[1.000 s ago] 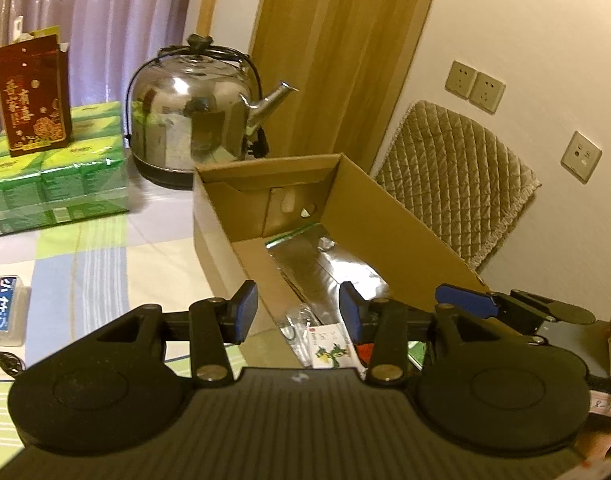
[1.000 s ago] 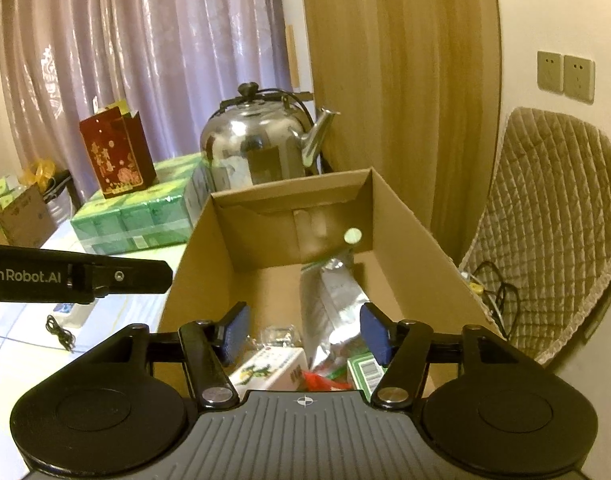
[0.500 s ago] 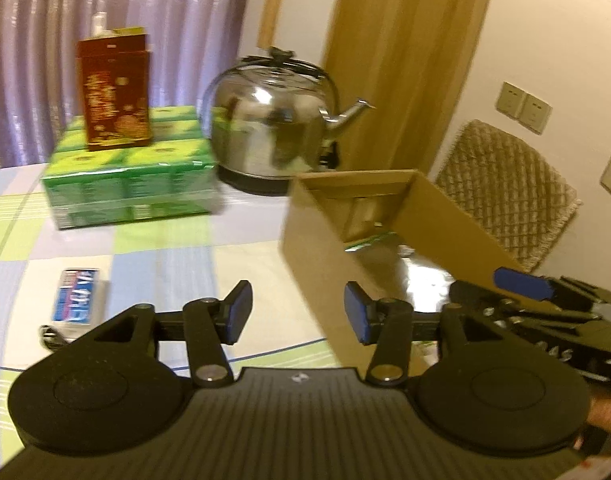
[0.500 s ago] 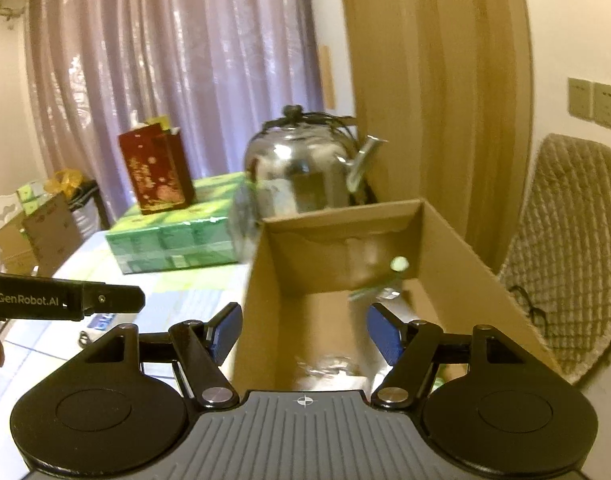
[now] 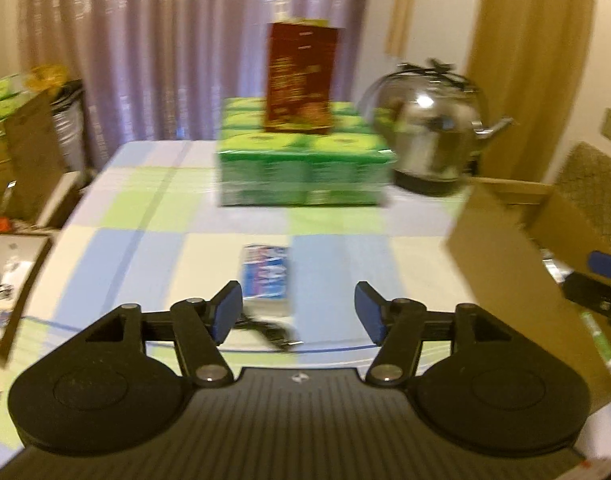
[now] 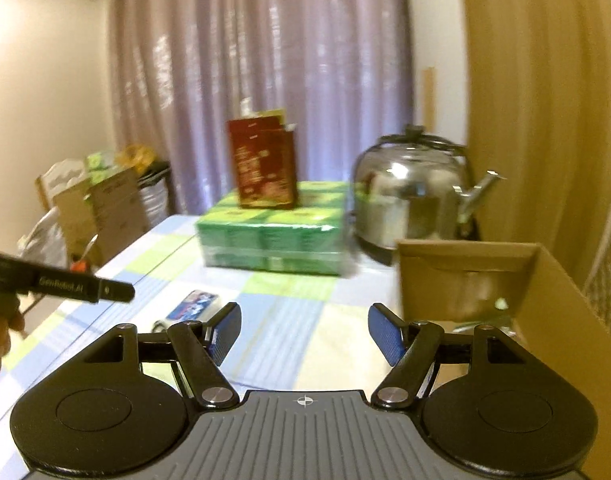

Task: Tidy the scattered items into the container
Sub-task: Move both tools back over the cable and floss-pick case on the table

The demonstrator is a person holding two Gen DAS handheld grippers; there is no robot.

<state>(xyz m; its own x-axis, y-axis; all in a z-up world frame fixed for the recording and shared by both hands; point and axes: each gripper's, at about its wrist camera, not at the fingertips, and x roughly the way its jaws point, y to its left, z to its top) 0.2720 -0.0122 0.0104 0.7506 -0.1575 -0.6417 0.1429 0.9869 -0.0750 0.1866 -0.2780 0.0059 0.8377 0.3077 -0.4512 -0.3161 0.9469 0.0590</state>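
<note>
next item: the blue packet lay flat on the worktop, dead ahead of your left gripper, long axis pointing away from you.
nearer hand: left; your right gripper sat farther off.
grippers: both released, empty.
container: cardboard box stood to the right.
unclear: dark cable blurred, partly hidden.

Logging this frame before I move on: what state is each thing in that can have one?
left gripper: open, empty.
right gripper: open, empty.
cardboard box: open-topped, upright on the table.
blue packet: lying flat on the table, outside the box.
black cable: loose on the table by the packet.
kettle: lid on, upright.
red carton: upright on the green packs.
</note>
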